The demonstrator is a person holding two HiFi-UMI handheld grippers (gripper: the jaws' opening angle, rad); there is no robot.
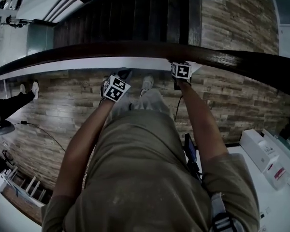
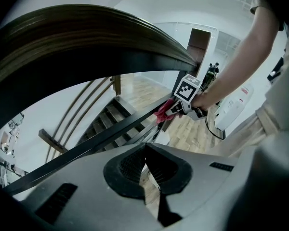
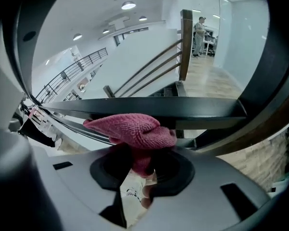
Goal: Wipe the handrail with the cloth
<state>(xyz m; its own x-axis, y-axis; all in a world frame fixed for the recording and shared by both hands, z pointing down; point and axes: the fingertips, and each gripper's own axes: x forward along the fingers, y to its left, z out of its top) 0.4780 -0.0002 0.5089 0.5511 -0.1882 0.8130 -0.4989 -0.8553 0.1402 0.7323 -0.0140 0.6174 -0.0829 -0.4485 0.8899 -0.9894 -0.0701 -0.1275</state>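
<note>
Right tool (image 3: 142, 170) gripped the pink cloth (image 3: 132, 129) between partly closed jaws, the cloth bunched at twelve o'clock from them and lying against the dark handrail (image 1: 135, 50). Left tool (image 2: 145, 170) was closed fully on nothing beside the rail, with the right tool at its one o'clock.

Indoor stairwell landing, office-like building. Dark wooden handrail (image 1: 135, 50) curves above staircase (image 1: 125, 13) with dark steps. Wood-plank floor (image 1: 63, 110), white walls (image 3: 135, 52), recessed ceiling lights (image 3: 128, 6). Balcony railing (image 3: 70, 76) runs across open hall. Distant person (image 3: 199, 35) stands beyond stair post.
</note>
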